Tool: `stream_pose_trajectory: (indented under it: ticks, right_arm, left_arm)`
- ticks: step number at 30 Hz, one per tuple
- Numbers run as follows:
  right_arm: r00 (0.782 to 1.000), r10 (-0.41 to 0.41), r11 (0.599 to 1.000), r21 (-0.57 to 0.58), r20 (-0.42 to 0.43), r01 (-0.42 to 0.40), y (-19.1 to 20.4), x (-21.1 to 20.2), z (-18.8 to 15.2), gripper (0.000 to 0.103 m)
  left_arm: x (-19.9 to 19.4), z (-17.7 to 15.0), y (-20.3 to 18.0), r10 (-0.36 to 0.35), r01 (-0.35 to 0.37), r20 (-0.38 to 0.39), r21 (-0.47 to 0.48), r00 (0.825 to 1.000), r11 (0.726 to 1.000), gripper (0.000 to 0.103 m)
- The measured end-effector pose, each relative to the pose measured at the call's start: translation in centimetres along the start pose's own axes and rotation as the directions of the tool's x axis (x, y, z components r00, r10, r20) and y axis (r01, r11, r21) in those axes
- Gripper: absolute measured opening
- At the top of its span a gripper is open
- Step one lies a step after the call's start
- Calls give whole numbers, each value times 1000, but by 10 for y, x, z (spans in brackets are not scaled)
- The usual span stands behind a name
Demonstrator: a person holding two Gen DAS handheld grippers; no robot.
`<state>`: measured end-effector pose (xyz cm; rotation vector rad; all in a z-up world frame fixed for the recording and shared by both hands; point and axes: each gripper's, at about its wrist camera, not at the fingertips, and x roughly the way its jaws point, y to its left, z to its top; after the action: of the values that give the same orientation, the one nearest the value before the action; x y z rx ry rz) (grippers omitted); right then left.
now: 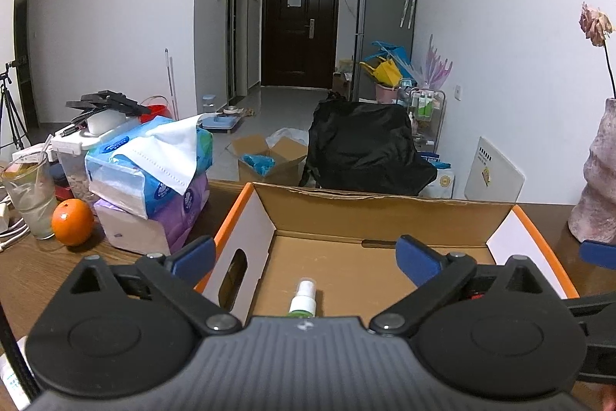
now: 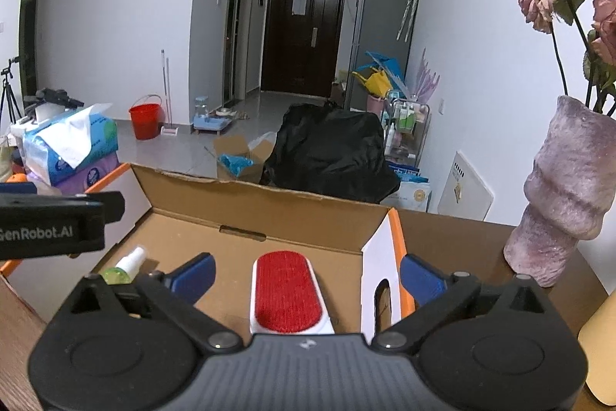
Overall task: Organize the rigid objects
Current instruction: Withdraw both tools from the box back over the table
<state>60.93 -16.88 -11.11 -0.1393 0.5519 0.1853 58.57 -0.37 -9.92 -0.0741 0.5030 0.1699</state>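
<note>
I hold my left gripper (image 1: 306,257) over the open brown cardboard box with orange-edged flaps (image 1: 385,214), its blue-padded fingers (image 1: 194,255) spread wide with nothing between them. Below that gap, on the box floor at the near edge, lies a small spray bottle with a white nozzle and green body (image 1: 304,299); only its upper part shows past the gripper housing.

My right gripper (image 2: 306,274) is released too, jaws wide apart and gripping nothing. Between its fingers, lying flat on the box floor, is a white-framed lint brush with a red fabric pad (image 2: 288,289), its long axis running near to far. In this view the spray bottle (image 2: 129,262) lies to the left of the brush, well apart from it, near the box's left wall. The brush sits towards the box's right wall (image 2: 379,257), a white flap with an oval hand-hole.

The box stands on a dark wooden tabletop (image 1: 34,272). To its left are a stack of blue and purple tissue packs (image 1: 154,164), an orange fruit (image 1: 72,221) and a clear drinking glass (image 1: 29,195). To its right stands a mottled pink, ridged vase (image 2: 562,191) holding wilted pink roses (image 2: 537,4).
</note>
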Motion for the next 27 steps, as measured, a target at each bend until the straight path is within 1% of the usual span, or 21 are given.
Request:
stream_pose_trajectory:
  ticks: [12, 17, 27]
  right_arm:
    - [1000, 6, 1000, 16, -7, -6, -4, -6, -4, 103]
    - [1000, 7, 1000, 25, 3, -8, -7, -13, -7, 103]
    - [1000, 18, 998, 54, 8, -18, -10, -29, -15, 103]
  left_arm:
    - [-3, 1, 1, 1, -1, 0, -8, 1000, 1000, 103]
    - [-8, -1, 0, 5, -5, 7, -5, 1000, 1000, 103]
    - [-20, -6, 1, 8, -8, -3, -15, 1000, 1000, 103]
